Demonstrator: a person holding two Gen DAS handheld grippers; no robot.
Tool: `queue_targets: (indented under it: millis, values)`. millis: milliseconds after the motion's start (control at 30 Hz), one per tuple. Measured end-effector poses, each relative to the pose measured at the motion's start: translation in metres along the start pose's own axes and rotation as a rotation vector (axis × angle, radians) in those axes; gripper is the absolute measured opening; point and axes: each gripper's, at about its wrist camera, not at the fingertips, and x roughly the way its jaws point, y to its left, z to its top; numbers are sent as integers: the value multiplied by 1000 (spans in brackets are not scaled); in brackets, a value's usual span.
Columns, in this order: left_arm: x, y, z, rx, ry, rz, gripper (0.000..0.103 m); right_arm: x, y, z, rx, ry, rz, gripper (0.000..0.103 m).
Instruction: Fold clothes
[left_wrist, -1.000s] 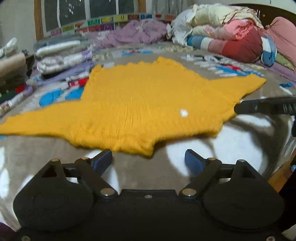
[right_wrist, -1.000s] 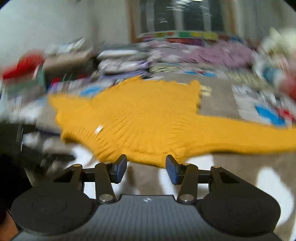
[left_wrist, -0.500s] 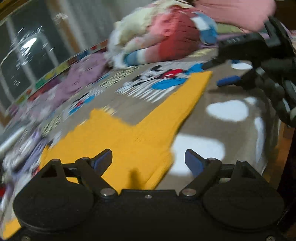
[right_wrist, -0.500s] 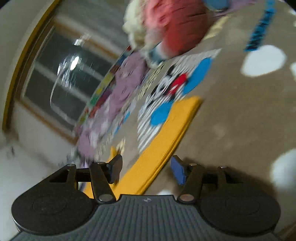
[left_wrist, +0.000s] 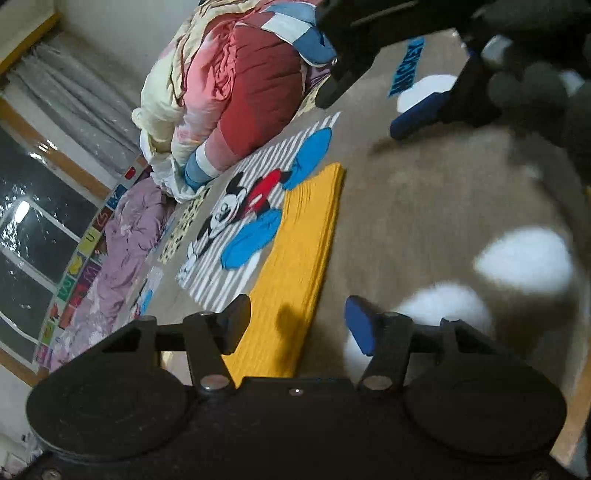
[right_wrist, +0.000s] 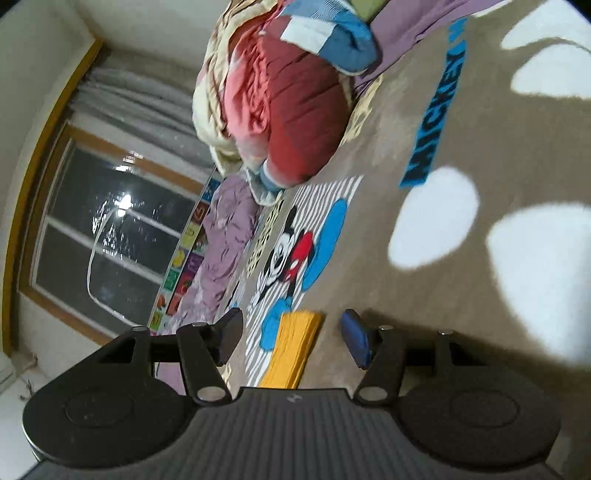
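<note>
Yellow sleeve (left_wrist: 295, 266) stretched on the bed straight ahead between both gaping, empty jaws. Left hand-held gripper (left_wrist: 295, 321), just narrowed, over mid-sleeve; right hand-held gripper (right_wrist: 291, 332) nearer the cuff (right_wrist: 295, 325). Long axis along both.
</note>
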Motion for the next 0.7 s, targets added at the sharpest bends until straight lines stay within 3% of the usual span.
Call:
queue_targets:
  millis: [233,467,500,567,600,700]
  values:
    - [29,-15,31,82,6,16,37,-8,-20,14,89,-66,20,59]
    - [52,-20,52,105,23,38,34,-12,-34,21,165,-145,40,59]
    - [55,-19,54,101,27,37,33,-12,-34,21,164,-146,39,59]
    - [60,-16,57,83,39,27,21,-11,-33,21,158,-148,35,59]
    - [62,-14,58,67,47,18,9,-10,-32,21,156,-149,34,59]
    - [56,3,58,-31,43,7,8,-10,-31,20,155,-158,35,60]
